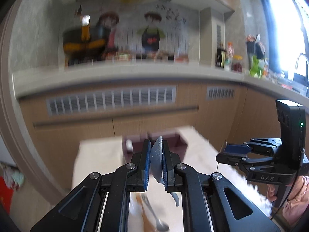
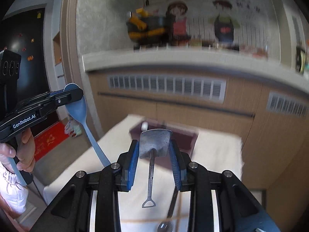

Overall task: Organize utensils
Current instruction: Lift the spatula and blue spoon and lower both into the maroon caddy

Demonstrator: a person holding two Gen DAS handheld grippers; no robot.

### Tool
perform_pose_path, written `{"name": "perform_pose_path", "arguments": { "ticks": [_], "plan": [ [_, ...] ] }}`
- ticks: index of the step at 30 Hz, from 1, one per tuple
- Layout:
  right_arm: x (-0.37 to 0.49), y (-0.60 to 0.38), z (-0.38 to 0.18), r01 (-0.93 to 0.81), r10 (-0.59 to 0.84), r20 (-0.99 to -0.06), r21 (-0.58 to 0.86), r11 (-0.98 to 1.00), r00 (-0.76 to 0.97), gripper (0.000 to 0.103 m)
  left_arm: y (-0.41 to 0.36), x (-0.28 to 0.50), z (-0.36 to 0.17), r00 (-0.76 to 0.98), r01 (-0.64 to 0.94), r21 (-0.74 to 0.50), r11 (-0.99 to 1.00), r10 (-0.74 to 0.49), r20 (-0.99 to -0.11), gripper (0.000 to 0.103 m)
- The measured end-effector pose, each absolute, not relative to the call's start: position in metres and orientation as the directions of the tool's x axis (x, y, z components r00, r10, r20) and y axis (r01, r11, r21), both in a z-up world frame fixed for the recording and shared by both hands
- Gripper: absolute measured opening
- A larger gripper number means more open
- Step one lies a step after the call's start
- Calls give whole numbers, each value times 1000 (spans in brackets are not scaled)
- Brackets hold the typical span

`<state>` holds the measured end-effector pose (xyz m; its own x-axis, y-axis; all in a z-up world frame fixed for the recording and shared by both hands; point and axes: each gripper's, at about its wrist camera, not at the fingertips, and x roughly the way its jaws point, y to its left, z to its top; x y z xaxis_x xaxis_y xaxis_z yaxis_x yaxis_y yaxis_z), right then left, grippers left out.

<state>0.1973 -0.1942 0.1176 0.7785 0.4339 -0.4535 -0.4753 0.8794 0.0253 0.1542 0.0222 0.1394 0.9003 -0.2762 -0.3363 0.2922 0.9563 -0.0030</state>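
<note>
**Both my grippers are holding a utensil up in the air**

My left gripper is squeezed tight on a blue spoon. In the right wrist view I can see the spoon's bowl pinched between the pads, with its long handle hanging down past the hand that holds the tool.

My right gripper is clamped on a small metal spatula. The blade sits between the blue pads and the thin handle hangs down toward me, with a loop at its end.

Below both tools is a table with a pale cloth. A dark red box sits at the far end of it. More utensils lie on the cloth near me: a metal spoon and a wooden one, both blurry.
</note>
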Motion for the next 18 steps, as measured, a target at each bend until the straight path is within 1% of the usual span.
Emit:
{"name": "perform_pose_path", "arguments": {
  "ticks": [2,4,6,8,10,12,15,18],
  "plan": [
    [205,-192,156,-451,408,-374,-31,892,833,29,20,160,170,926,284,37,958,-264,-270,11],
    [215,-189,183,-430,390,-319,-63,900,864,29,18,171,204,947,271,71,960,-252,-202,11],
    [229,-186,201,-408,373,-282,-74,910,884,29,19,182,227,962,246,92,965,-231,-147,11],
    [245,-183,206,-395,363,-266,-77,916,893,29,20,197,241,968,234,99,967,-222,-118,11],
    [262,-178,201,-382,351,-263,-77,921,899,29,21,215,245,967,238,91,967,-227,-118,11],
    [280,-173,188,-379,349,-286,-55,924,892,29,22,231,239,965,238,86,967,-226,-130,11],
    [304,-172,161,-383,356,-345,-12,924,869,29,25,266,215,953,253,50,966,-240,-185,11],
    [323,-166,129,-372,334,-401,-19,928,853,29,25,293,185,936,261,17,965,-249,-248,11]
  ]
}}
